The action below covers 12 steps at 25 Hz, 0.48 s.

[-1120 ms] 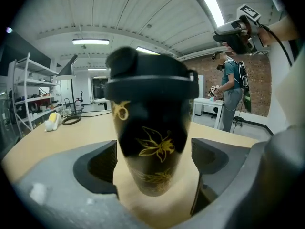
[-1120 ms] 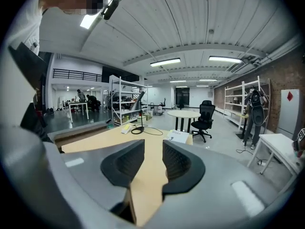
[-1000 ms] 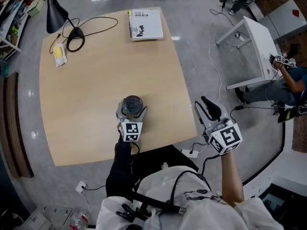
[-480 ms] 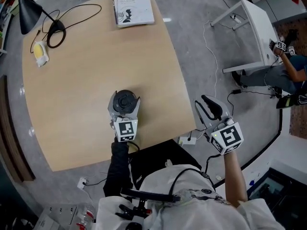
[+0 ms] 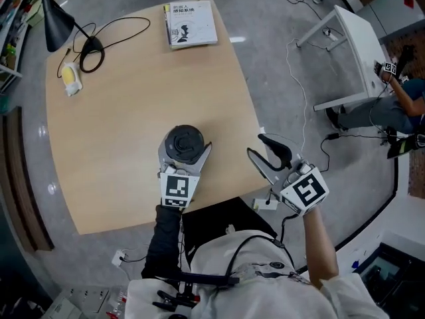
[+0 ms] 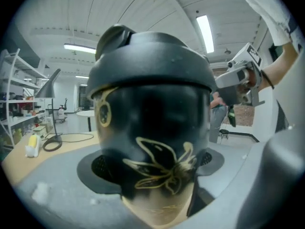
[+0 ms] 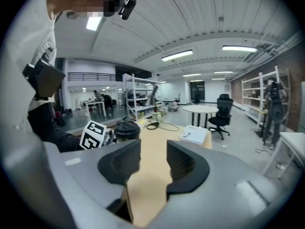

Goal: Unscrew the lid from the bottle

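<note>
A dark bottle (image 6: 152, 128) with a gold flower print and a black lid (image 5: 184, 143) hangs above the wooden table (image 5: 119, 111). My left gripper (image 5: 184, 151) is shut on its body, one jaw on each side; its jaws have just been closing on it. In the left gripper view the bottle fills the frame, its lid (image 6: 150, 61) on top. My right gripper (image 5: 267, 153) hovers off the table's right edge, to the right of the bottle. Its jaws have just been opening a little and stand narrowly open with nothing between them. In the right gripper view the bottle (image 7: 126, 130) shows at left.
A book (image 5: 191, 24) lies at the table's far edge. A black lamp (image 5: 56, 18) with a coiled cable (image 5: 93, 45) and a yellow-white object (image 5: 71, 80) sit at the far left. A white side table (image 5: 352, 52) and a person (image 5: 398, 105) are off to the right.
My left gripper has risen with the bottle, which now looks larger in the head view. My right gripper has moved left, closer to the table edge and the bottle.
</note>
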Tool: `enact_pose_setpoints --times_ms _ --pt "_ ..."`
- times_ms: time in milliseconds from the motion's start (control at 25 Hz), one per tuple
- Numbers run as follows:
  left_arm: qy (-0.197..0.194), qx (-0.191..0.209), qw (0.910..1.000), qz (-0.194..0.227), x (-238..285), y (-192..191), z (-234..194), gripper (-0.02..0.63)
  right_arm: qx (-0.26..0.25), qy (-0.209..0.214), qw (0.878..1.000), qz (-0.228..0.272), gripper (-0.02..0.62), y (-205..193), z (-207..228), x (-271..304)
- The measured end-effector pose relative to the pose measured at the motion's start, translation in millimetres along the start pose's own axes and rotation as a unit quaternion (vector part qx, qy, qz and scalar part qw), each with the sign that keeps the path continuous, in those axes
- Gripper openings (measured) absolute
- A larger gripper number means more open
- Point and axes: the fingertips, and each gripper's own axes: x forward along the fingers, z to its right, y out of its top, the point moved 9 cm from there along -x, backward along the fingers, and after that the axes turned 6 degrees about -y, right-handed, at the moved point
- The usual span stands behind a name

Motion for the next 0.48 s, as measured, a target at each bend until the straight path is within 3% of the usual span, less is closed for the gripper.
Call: enact_pose_setpoints --times_ms 80,200,320,480 --pt "-0.038 0.006 0.9991 0.015 -9 34 13 0.420 -0.008 0.076 0.997 0.021 0.280 28 -19 11" --pt "-0.105 0.012 0.9941 0.024 -22 80 32 0.420 -0.037 0.184 0.980 0.059 0.382 76 -42 17" --pt "-0.173 0.026 0.9843 0.025 -38 116 46 0.420 -0.118 0.284 0.949 0.071 0.451 114 -58 17" --pt "-0.233 0.064 0.9703 0.015 -61 149 68 0.420 -0.202 0.364 0.907 0.072 0.474 143 -83 11"
